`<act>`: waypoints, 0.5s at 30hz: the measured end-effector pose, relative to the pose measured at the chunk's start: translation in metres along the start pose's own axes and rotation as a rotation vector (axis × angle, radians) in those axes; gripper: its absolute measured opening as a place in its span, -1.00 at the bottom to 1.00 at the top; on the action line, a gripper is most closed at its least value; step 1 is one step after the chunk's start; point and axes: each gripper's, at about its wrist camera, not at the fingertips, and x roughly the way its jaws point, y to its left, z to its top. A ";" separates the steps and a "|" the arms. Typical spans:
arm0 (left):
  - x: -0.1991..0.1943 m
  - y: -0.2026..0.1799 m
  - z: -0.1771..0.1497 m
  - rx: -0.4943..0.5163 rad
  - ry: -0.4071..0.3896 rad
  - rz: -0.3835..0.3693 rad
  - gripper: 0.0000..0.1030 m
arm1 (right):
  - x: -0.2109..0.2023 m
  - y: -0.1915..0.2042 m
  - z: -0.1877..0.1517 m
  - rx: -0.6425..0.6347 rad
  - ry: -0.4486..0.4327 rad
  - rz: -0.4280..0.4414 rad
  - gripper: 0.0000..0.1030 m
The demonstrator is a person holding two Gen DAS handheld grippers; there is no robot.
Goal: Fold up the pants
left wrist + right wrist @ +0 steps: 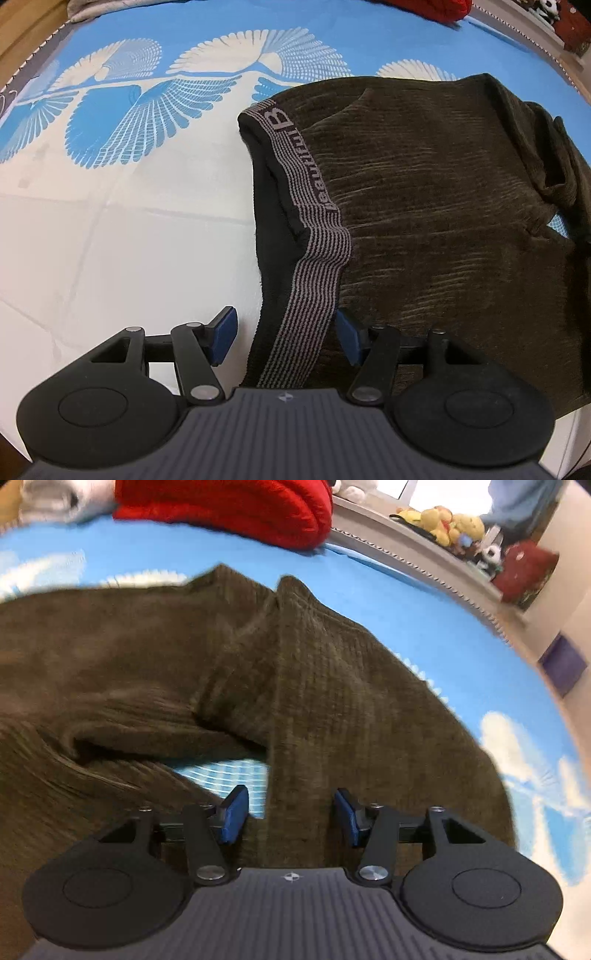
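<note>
Blurring the right view, brown pants point(332, 701); both grippers' fingers point(221, 336) spread, waistband point(314, 258) end hidden below.

We see dark olive-brown ribbed pants point(443, 206) ahead of the left gripper point(284, 332), whose finger pads point(221, 332) are blue on black arms. Between those pads runs the waistband point(314, 258), finely striped grey and black with grey lettering. Beyond lies a sheet point(129, 110), bright blue with white fan-shaped feather patterns. Far ahead of the right gripper point(290, 818), a red knitted cloth point(229, 506).
</note>
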 end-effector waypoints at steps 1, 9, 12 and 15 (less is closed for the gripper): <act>0.000 0.000 0.000 -0.003 0.001 0.000 0.24 | -0.003 -0.012 0.001 0.058 0.004 0.019 -0.71; -0.015 -0.005 -0.007 -0.011 -0.028 -0.026 0.24 | -0.093 -0.168 -0.034 0.565 -0.152 0.020 -0.87; -0.018 -0.008 -0.012 -0.012 -0.035 -0.029 0.24 | -0.111 -0.236 -0.094 0.734 -0.061 -0.068 -0.87; -0.022 -0.012 -0.014 0.000 -0.043 -0.030 0.25 | -0.109 -0.294 -0.179 0.911 0.186 -0.170 -0.87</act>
